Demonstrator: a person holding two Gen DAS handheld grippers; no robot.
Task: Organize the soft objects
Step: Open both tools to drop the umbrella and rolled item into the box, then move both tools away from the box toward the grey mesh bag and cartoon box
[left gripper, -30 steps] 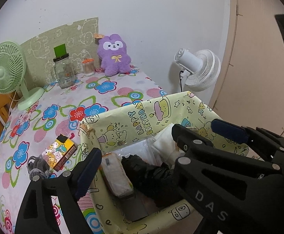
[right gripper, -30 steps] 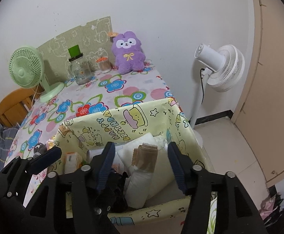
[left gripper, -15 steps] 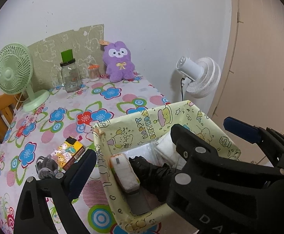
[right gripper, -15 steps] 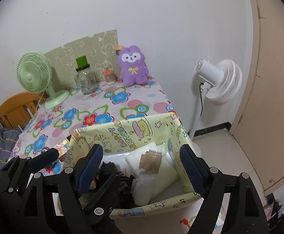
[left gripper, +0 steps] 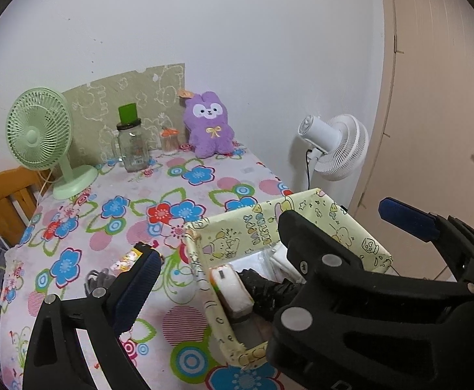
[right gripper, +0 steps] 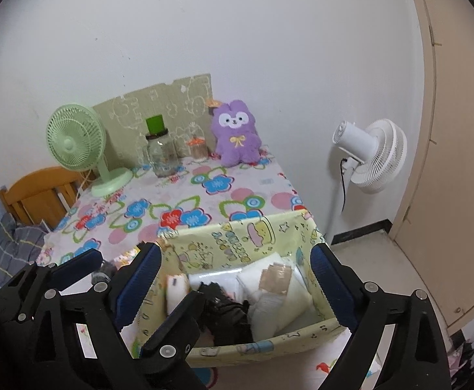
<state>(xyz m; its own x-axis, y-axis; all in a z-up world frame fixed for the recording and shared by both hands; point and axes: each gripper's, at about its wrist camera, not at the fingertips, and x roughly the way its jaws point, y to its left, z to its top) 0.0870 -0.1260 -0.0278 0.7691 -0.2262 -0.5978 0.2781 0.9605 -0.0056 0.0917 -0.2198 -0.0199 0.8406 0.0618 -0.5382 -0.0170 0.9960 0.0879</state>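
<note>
Left wrist view: left gripper [left gripper: 269, 260] has its jaws wide apart, nothing between the pads. The right gripper's black finger [left gripper: 318, 253] stands in front and hides part of the bin [left gripper: 360, 237]. The bin sits at the table [left gripper: 113, 227] edge, w/ a white pack [left gripper: 233, 289] and black cloth [left gripper: 266, 289] inside.

Right wrist view: right gripper [right gripper: 237, 274] jaws are opening, empty, above the bin [right gripper: 237, 237]. Inside: 1 black cloth [right gripper: 227, 312], approx. 3 white packs [right gripper: 272, 302]. On the table: 1 green fan [right gripper: 74, 143], 1 jar [right gripper: 160, 156], 1 purple plush [right gripper: 235, 136]. 1 white fan [right gripper: 370, 156] stands beside the table.
</note>
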